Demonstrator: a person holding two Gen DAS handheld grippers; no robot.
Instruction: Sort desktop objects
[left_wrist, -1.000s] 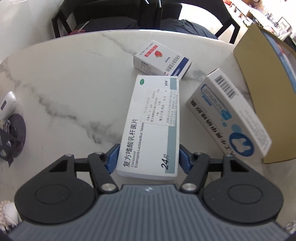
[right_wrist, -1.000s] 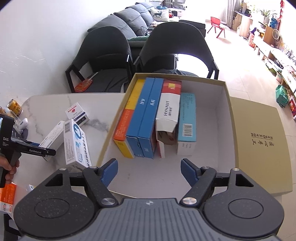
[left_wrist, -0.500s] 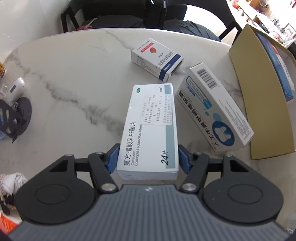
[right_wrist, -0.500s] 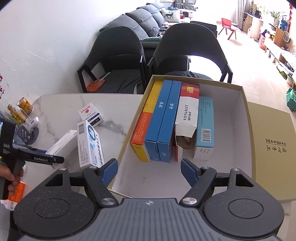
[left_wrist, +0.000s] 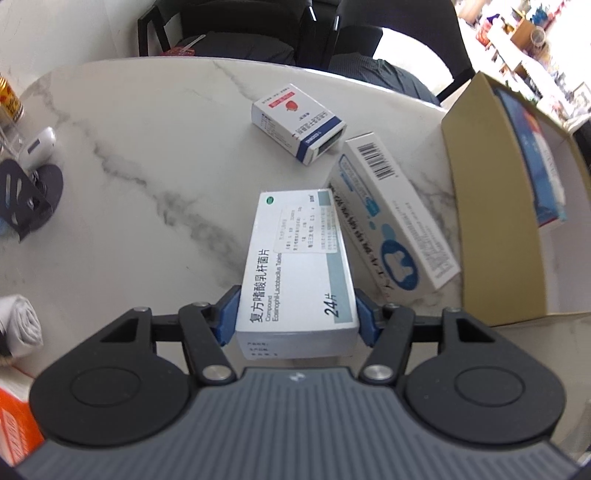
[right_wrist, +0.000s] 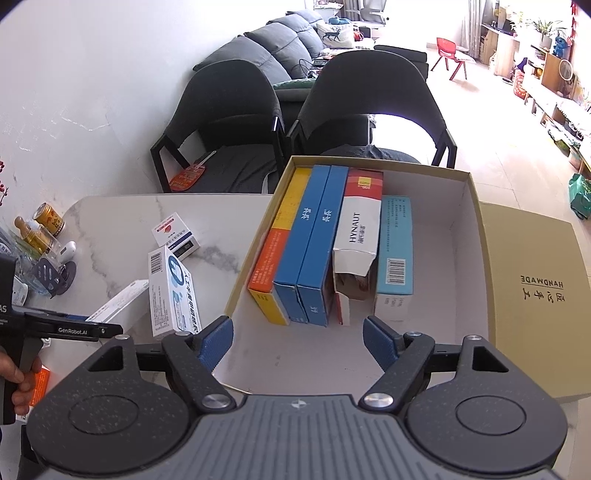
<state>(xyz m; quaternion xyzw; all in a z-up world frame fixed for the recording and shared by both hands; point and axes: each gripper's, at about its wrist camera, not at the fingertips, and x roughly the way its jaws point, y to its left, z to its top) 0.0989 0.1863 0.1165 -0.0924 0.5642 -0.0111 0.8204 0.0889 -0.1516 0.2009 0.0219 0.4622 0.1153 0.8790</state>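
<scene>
Vs 1 s back: the left gripper (left_wrist: 297, 314) has lifted the white-and-grey tablet carton marked "24" (left_wrist: 297, 258) clear of the white marble tabletop (left_wrist: 147, 166); it now overlaps the blue-and-white barcode carton (left_wrist: 402, 221) that previously sat just apart. Left jaws clamped on the carton's near end, blue pads pressing both long sides; the log puts them at almost their tightest. The right gripper (right_wrist: 297, 341) is about unchanged, jaws wide and opening a touch, nothing between them, hanging over the near bare floor of the tan cardboard box (right_wrist: 461, 240).

Counts, left to right: 1 gold can (right_wrist: 50, 218) among clutter at table's left edge, 1 small white carton with red emblem and navy end (left_wrist: 299, 122), 1 held carton, 1 barcode carton, 1 box holding 5 cartons: 1 yellow-orange (right_wrist: 280, 243), 2 blue (right_wrist: 314, 243), 1 red-white HYNAUT (right_wrist: 358, 229), 1 light-blue (right_wrist: 395, 243). 1 tan lid (right_wrist: 532, 288) right of box. 2 dark chairs (right_wrist: 229, 122) behind.

Held carton: long axis runs straight away from the left gripper, far end toward the table's far edge, printed face up.
</scene>
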